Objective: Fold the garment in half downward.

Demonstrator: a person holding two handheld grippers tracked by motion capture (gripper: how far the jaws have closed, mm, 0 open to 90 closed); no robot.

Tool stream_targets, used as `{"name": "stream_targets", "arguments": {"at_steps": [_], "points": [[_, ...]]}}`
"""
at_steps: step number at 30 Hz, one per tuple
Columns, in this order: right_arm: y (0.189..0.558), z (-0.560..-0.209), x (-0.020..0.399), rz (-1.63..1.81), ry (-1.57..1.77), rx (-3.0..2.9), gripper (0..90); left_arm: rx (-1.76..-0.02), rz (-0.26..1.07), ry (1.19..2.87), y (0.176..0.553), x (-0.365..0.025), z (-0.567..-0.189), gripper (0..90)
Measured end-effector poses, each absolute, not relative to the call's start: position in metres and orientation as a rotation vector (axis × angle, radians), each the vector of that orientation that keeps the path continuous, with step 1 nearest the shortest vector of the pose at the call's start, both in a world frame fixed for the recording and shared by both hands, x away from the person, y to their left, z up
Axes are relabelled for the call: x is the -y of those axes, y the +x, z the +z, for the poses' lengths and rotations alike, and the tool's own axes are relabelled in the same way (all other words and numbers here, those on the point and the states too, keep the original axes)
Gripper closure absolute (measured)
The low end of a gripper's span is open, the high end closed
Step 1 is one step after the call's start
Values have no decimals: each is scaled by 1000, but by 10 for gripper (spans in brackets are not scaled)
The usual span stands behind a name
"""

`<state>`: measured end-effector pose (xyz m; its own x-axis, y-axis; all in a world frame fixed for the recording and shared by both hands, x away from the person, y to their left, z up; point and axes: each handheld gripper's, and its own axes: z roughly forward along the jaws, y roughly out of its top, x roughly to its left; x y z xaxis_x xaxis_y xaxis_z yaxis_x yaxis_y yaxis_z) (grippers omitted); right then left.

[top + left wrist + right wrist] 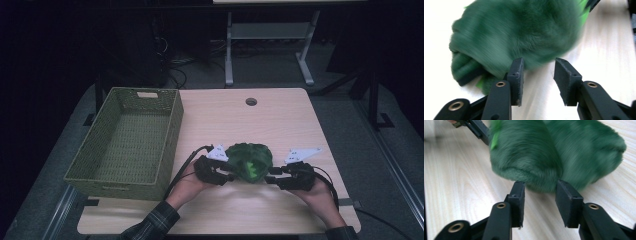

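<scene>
Item: green plush garment (249, 162), a folded fuzzy bundle with a brighter green patch on its near face.
Location of item: lay on the surface (280, 120), in its near half; all places below are given from this bundle.
Long axis: ran left to right, one end toward each hand-held gripper.
Left hand-held gripper (229, 176): stood just at the bundle's left end, pointing right into it. In the left gripper view the fur (519, 32) lay directly ahead of the jaws and a little to their left.
Left jaw state: partly open, a moderate gap, pads (517, 75) clear of the fur, bare surface between them; nothing held.
Right hand-held gripper (271, 178): stood just at the bundle's right end, pointing left into it. In the right gripper view the rolled edge (529, 173) sat right at the jaw tips.
Right jaw state: partly open, similar gap, pads (567, 200) beside the fur, not pressing it; nothing held. Whether the tips brushed the pile cannot be told.
Nearer hand: neither; both sat about equally close, one per end.
Judgement: the bundle appeared set down and let go, or about to be gripped at both ends.
Woven basket (172, 117): well to the bundle's left, empty, long side running away from the person.
Cable hole (251, 101): beyond the bundle, toward the far edge.
</scene>
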<state>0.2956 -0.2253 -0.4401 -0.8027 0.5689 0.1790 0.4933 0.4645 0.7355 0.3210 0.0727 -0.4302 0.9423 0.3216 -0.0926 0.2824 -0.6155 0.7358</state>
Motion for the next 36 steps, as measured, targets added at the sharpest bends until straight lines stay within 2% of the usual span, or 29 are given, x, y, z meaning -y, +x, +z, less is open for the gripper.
{"name": "stream_targets", "arguments": {"at_steps": [4, 9, 12, 15, 23, 36], "points": [[287, -436, 227, 1273, 934, -2599, 599, -415, 66, 2254, 312, -77, -425, 569], [290, -425, 231, 1310, 944, -2532, 792, -412, 100, 2218, 315, -78, -411, 739], [302, -418, 229, 1292, 949, -2512, 855, -425, 128, 2214, 326, -73, -403, 813], [315, -414, 224, 1279, 963, -2499, 888, -465, 140, 2214, 340, -66, -399, 847], [345, -426, 218, 1216, 1033, -2528, 898, -551, 146, 2262, 365, -56, -412, 870], [352, -461, 213, 1106, 1074, -2636, 900, -585, 82, 2352, 372, -52, -451, 897]]}}
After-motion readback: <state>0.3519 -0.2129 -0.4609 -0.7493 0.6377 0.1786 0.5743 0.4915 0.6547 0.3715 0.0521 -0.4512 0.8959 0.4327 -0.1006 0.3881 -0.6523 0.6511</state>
